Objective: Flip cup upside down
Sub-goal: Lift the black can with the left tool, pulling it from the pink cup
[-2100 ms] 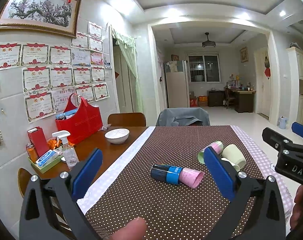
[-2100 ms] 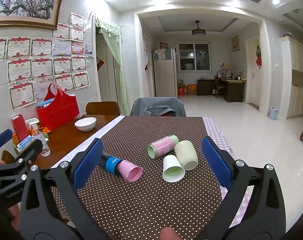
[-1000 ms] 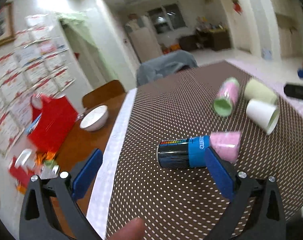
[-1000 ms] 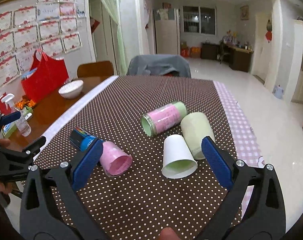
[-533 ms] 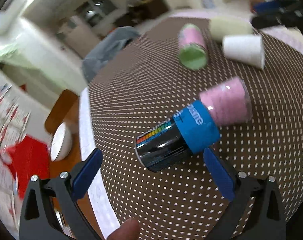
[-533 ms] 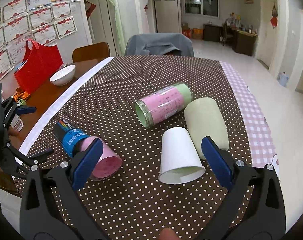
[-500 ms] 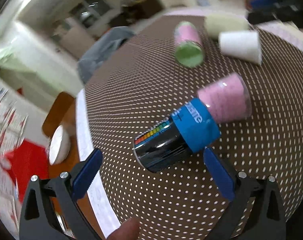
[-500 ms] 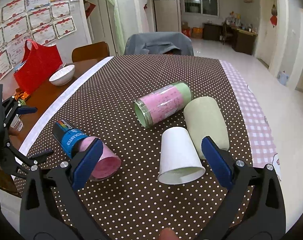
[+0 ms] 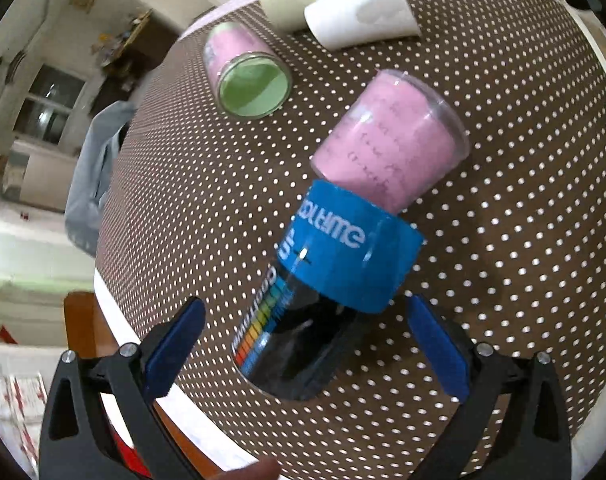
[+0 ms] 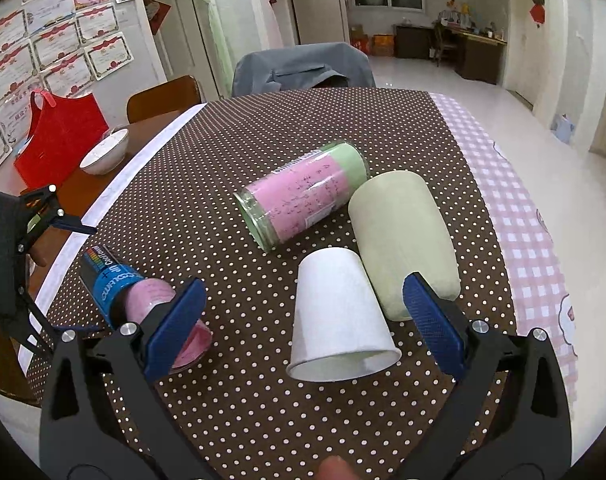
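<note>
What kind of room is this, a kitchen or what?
Most likely the dining area of a home: a dining table with a dotted brown cloth, a chair draped in grey fabric, certificates on the wall, and a living space with a desk beyond.

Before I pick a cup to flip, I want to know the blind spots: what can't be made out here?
- Pink cup: right wrist view, mouth partly behind the right hand-held gripper's finger.
- White paper cup: left wrist view, rim cut off by the top edge.
- Pale green cup: mouth end hidden behind a finger.
- Left hand-held gripper: contact with the black-and-blue cup unclear.
</note>
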A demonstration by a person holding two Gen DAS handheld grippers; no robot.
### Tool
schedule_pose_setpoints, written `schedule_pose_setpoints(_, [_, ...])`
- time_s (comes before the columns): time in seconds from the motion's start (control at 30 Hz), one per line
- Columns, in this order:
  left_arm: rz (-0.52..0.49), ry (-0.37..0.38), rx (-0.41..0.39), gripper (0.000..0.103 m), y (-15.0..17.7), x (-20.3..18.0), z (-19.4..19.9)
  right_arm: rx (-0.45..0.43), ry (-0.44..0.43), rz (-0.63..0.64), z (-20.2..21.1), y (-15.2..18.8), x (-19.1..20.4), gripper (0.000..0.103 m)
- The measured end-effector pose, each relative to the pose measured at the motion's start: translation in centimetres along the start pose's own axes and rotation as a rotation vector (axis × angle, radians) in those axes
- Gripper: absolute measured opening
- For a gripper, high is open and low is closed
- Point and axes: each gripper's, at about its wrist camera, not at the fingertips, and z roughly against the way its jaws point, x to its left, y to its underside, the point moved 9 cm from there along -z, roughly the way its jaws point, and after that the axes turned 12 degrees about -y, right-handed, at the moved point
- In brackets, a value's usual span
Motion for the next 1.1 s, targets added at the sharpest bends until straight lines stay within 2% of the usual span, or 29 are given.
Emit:
schedule_pose_setpoints(0.17, [-0.088,0.048,-0.001,0.099,-1.2,0.2,-2.2,0.006,-0.002,-0.014,-0.3,0.0,-0.3,0.097])
schedule_pose_setpoints(0.27, [-0.146,0.086,0.023,0.098,-0.4,-1.0,-2.8,0.008,-0.003,-0.024,-0.3,0.1,-0.6,0.097])
schedule_pose_setpoints(0.3, [-0.159,0.094,0.031,0.094,0.1,-1.2,-2.8,0.008,-0.003,-0.026,-0.3,0.2,-0.7,0.097])
schedule_pose_setpoints(0.33, [-0.169,0.1,0.045,0.08,0.3,-1.4,-3.2,0.008,-0.003,-0.028,-0.2,0.2,-0.8,0.097])
schedule_pose_setpoints(0.37, [-0.165,0.105,0.051,0.075,0.4,-1.5,-3.2,0.008,-0.004,-0.03,-0.2,0.2,-0.8,0.097])
schedule_pose_setpoints(0.4, [-0.145,0.102,0.055,0.073,0.3,-1.2,-3.2,0.008,-0.006,-0.03,-0.1,0.3,-0.9,0.097])
schedule_pose_setpoints(0.57, [-0.092,0.068,0.113,0.072,1.9,-0.7,-3.5,-0.005,-0.021,-0.026,0.8,0.4,-0.4,0.097])
schedule_pose_setpoints(0.77, [0.021,0.043,0.156,0.071,3.4,-0.7,-1.4,-0.014,-0.041,-0.016,2.2,1.0,0.4,0.097])
schedule_pose_setpoints(1.1, [0.108,-0.01,0.17,0.069,4.1,-2.7,2.8,-0.054,-0.053,-0.013,6.1,2.4,1.1,0.097])
